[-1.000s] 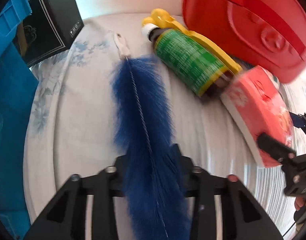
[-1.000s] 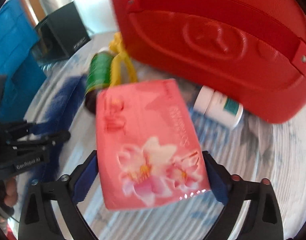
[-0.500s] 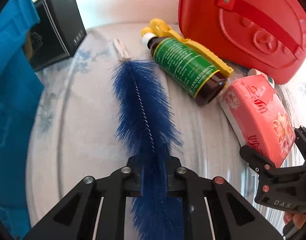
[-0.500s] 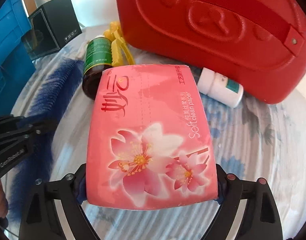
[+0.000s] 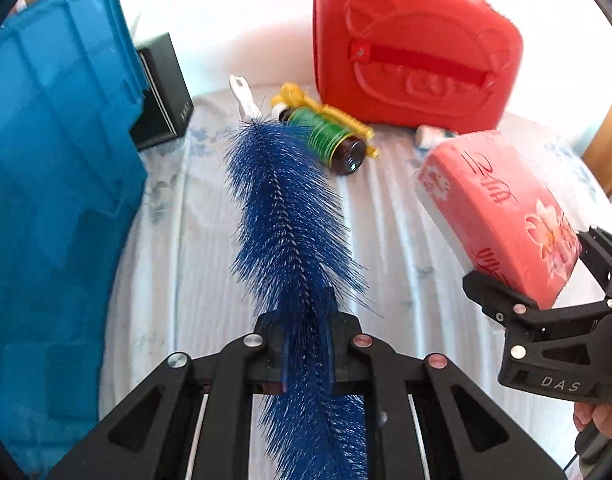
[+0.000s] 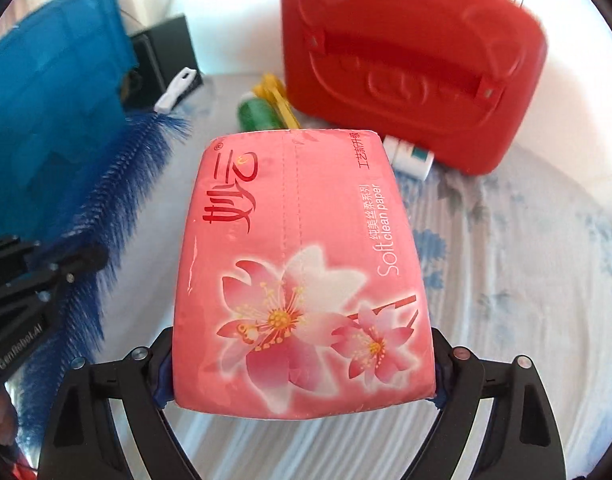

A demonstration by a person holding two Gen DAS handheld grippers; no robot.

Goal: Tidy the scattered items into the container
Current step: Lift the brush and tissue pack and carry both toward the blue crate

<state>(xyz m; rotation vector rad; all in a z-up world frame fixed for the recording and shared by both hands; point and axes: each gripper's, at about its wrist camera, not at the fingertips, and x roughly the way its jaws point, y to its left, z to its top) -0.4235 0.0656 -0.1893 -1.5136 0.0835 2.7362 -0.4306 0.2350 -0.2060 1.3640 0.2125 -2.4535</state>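
Blue crate (image 5: 58, 168) edge beside lifted brush (image 5: 290, 216)

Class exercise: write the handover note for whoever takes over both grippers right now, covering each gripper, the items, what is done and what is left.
Left gripper: shut on the blue brush.
Right gripper: clamped on the pink tissue pack.
Blue crate: on the left.
Done: two items picked up, none seen in the crate.
Left: drop both in, then collect the green-label bottle, yellow clip and white bottle by the red case.
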